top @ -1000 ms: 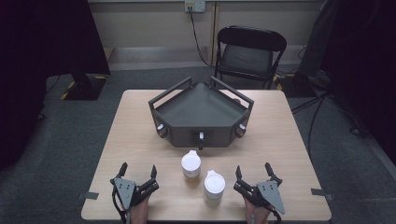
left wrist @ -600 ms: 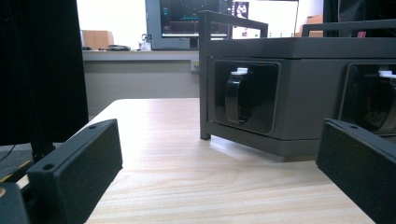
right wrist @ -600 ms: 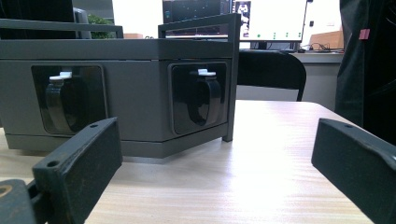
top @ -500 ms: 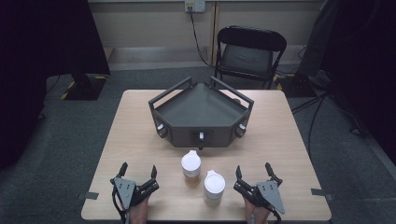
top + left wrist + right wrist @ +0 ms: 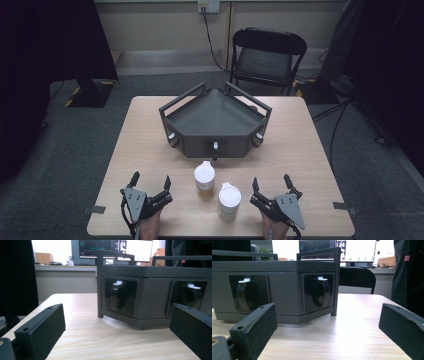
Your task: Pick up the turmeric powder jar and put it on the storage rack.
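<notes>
Left gripper [image 5: 150,181] & right gripper [image 5: 270,184]: both rest on table [image 5: 150,135] at near edge, jaws apart, nothing held. Two white-lidded cups [image 5: 204,175] [image 5: 229,197] stand between grippers, just in front of the grey tray [image 5: 215,120]; right cup nearer the edge

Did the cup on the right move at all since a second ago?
No. The right cup sits at the same spot below the grey tray, beside the other cup, as before.
</notes>
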{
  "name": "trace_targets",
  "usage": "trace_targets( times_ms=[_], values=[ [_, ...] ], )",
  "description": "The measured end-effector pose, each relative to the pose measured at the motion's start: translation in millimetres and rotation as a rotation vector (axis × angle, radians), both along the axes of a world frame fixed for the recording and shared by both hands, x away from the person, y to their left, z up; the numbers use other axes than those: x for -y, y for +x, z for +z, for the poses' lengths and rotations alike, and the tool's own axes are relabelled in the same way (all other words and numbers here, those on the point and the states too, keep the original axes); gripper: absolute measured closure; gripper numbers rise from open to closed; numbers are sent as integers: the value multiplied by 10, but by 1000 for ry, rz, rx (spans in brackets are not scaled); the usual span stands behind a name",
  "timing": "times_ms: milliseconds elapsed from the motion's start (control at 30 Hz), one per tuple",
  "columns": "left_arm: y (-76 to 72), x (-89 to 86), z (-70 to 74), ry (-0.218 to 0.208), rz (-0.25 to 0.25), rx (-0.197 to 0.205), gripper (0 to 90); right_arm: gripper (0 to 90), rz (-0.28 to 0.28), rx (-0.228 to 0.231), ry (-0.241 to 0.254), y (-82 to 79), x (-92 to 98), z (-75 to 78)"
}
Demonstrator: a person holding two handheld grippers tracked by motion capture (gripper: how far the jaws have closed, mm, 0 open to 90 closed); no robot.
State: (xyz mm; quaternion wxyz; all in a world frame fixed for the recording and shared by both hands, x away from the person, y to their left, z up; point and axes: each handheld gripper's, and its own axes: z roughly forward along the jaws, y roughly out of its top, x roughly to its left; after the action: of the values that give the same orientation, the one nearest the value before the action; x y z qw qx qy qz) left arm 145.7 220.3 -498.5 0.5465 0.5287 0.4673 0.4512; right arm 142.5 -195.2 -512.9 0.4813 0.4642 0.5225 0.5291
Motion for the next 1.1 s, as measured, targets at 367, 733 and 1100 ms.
trace_targets(
  times_ms=[367,733,1100],
  values=[
    [-87,49,222,-39,-81,7,2,7,1,0,0,-1,1,0],
    [-73,145,355,-26,-176,18,12,7,1,0,0,-1,2,0],
    [48,286,372,-25,-306,8,21,8,4,-1,0,-1,7,1]
  ],
)
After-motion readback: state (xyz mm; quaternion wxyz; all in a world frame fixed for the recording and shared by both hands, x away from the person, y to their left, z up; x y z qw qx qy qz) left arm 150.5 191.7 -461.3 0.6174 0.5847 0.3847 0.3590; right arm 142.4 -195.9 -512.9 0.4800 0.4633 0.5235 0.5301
